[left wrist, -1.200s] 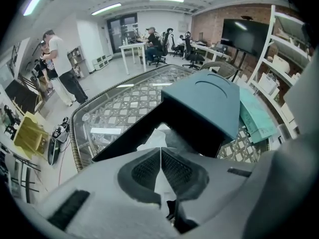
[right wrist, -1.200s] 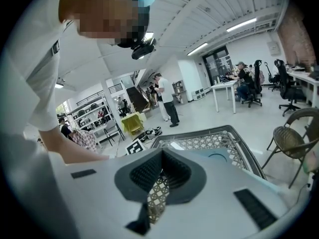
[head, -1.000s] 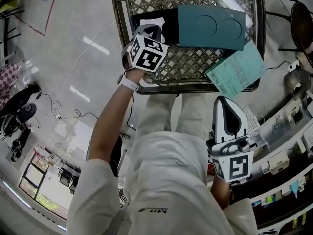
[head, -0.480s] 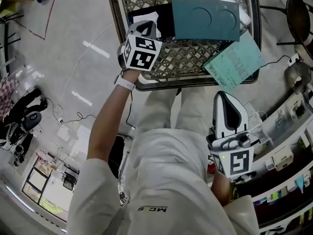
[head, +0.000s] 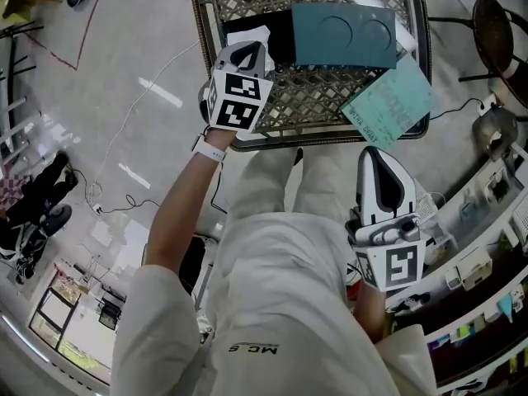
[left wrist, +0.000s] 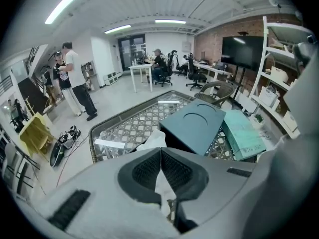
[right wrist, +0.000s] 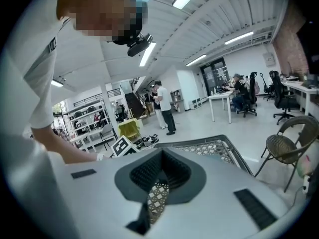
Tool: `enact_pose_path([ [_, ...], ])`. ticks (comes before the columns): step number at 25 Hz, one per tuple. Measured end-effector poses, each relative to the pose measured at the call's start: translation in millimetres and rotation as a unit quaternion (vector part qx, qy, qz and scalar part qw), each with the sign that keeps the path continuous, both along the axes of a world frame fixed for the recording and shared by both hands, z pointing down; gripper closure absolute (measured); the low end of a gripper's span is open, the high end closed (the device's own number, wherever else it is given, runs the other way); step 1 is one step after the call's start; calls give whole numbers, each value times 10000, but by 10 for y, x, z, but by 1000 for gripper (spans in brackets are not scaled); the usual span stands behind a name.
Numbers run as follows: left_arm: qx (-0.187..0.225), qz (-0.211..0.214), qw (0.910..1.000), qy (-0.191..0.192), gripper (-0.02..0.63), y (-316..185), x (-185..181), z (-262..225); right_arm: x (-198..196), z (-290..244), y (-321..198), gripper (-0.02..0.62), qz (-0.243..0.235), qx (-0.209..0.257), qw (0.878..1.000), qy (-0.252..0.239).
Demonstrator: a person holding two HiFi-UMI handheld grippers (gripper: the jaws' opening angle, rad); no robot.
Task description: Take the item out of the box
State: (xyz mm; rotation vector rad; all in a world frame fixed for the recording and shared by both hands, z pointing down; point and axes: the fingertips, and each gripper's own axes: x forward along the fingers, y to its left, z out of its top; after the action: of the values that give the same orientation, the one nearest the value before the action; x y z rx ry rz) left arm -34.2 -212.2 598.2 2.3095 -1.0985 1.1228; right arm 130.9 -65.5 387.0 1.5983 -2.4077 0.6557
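Note:
A black box (head: pixel 283 41) stands on the lattice table (head: pixel 313 143), with its teal lid (head: pixel 342 35) lying askew over it. White paper wrapping (head: pixel 254 36) sticks out of the box's left end. My left gripper (head: pixel 249 49) is at that corner, shut, with its tips on the paper. In the left gripper view the jaws (left wrist: pixel 160 151) meet on the white paper (left wrist: pixel 154 139), and the box (left wrist: pixel 174 139) and lid (left wrist: pixel 195 123) lie just beyond. My right gripper (head: pixel 376 162) hangs shut and empty beside the person's hip, off the table; in its own view the right gripper (right wrist: pixel 162 154) has its jaws closed.
A teal booklet (head: pixel 389 101) overhangs the table's front right corner. A round chair (head: pixel 488 21) stands to the right, and shelves (head: pixel 487 254) run along the right side. Cables lie across the floor at the left. People (left wrist: pixel 75 78) stand far off in the room.
My left gripper has drawn back a little toward the table's front edge, still shut at the box's corner. The right gripper has stayed by the hip.

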Motion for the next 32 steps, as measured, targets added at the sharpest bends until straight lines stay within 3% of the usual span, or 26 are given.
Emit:
enact_pose_path([
  [16,521,-461,9954,664,581,340,-273,-1078,-141,-573,113,580,-105,469,9987,191],
  [26,858,-895,9848,1214,581,684,-503,-1711,-310,-851,206,580,-353,733,9960,358],
  [32,1194,-1079,9772,1389,581,841,-689,-2110,-347,-1086,223,580,-462,1132,9909,567],
])
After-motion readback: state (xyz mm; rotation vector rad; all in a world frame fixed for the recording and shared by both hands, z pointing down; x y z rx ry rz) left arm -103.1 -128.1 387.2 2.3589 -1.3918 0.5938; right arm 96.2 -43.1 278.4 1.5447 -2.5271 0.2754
